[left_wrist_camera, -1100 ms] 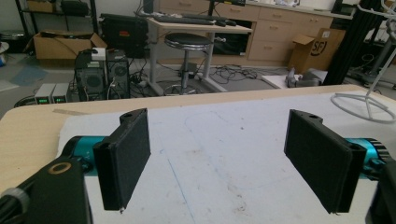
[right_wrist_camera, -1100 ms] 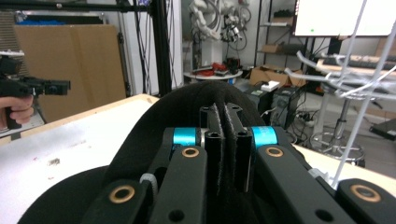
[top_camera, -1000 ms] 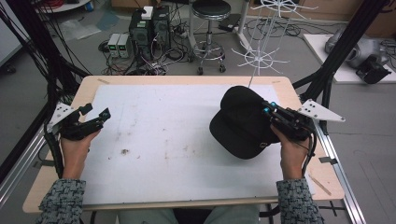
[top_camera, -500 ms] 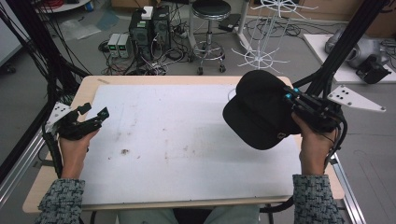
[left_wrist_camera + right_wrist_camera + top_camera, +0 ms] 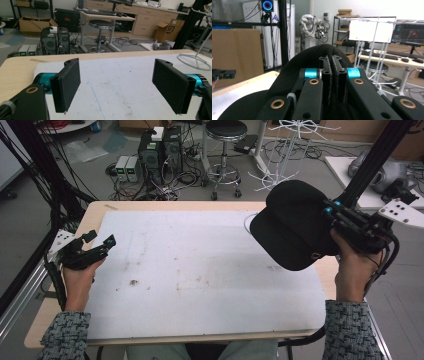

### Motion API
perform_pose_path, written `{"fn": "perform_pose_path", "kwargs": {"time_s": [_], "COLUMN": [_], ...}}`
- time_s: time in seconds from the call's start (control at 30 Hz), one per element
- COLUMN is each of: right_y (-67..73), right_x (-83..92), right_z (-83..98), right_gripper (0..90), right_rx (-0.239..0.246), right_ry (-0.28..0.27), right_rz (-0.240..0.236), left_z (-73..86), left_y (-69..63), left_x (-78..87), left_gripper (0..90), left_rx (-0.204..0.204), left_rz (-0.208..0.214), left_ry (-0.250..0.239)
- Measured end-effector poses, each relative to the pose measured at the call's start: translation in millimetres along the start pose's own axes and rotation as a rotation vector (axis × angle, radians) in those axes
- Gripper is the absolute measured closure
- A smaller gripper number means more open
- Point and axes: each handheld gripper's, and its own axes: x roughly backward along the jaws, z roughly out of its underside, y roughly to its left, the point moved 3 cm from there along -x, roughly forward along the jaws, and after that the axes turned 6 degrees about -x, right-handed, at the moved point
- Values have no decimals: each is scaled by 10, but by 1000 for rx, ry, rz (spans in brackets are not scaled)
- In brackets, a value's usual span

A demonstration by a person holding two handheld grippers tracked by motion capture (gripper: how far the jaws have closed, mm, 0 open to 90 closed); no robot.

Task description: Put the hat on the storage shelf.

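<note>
Right gripper (image 5: pixel 334 222) pinches a black fabric baseball cap (image 5: pixel 294 224), brim sagging, above the white-topped table's (image 5: pixel 200 270) right edge.

The high view looks forward and down from above the person's side, taking in the whole table (image 5: pixel 210 270) and the floor beyond. The left gripper view sits low and close over the mat (image 5: pixel 120 82), facing across the table toward the stool (image 5: pixel 101 25) and computers (image 5: pixel 56 37), which the high view also shows. The right gripper view looks level along its jaws, very close to the cap (image 5: pixel 322 57), toward the room's shelves (image 5: pixel 344 30).
</note>
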Motion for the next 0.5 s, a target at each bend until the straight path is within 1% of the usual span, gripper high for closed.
{"fn": "perform_pose_path", "kwargs": {"time_s": [0.03, 0.1, 0.13, 0.2, 0.3, 0.33, 0.4, 0.47, 0.5], "right_y": [-31, -50, -76, -109, -161, -161, -218, -231, -266], "right_x": [41, 61, 103, 141, 192, 192, 237, 249, 267], "right_z": [-49, -76, -126, -180, -259, -259, -336, -362, -417], "right_gripper": [881, 881, 881, 881, 881, 881, 881, 881, 881], "right_rx": [-5, -4, -11, -9, -26, -26, -35, -41, -41], "right_ry": [-10, -17, -27, -39, -54, -54, -67, -69, -77], "right_rz": [7, 11, 20, 29, 31, 31, 46, 48, 63], "left_z": [1, 1, 0, -2, -2, -2, 0, 0, 0], "left_y": [0, 2, 2, 3, 2, 2, 4, 6, 6], "left_x": [-1, 0, 1, 3, 3, 3, 2, 3, 3], "left_gripper": [228, 228, 228, 228, 229, 229, 229, 229, 229], "left_rx": [0, -3, -3, -3, -3, -3, -2, -1, -1], "left_rz": [0, 0, 0, 0, 1, 2, 1, 2, 2], "left_ry": [1, 2, 1, 0, 0, 0, 2, 2, 2]}}
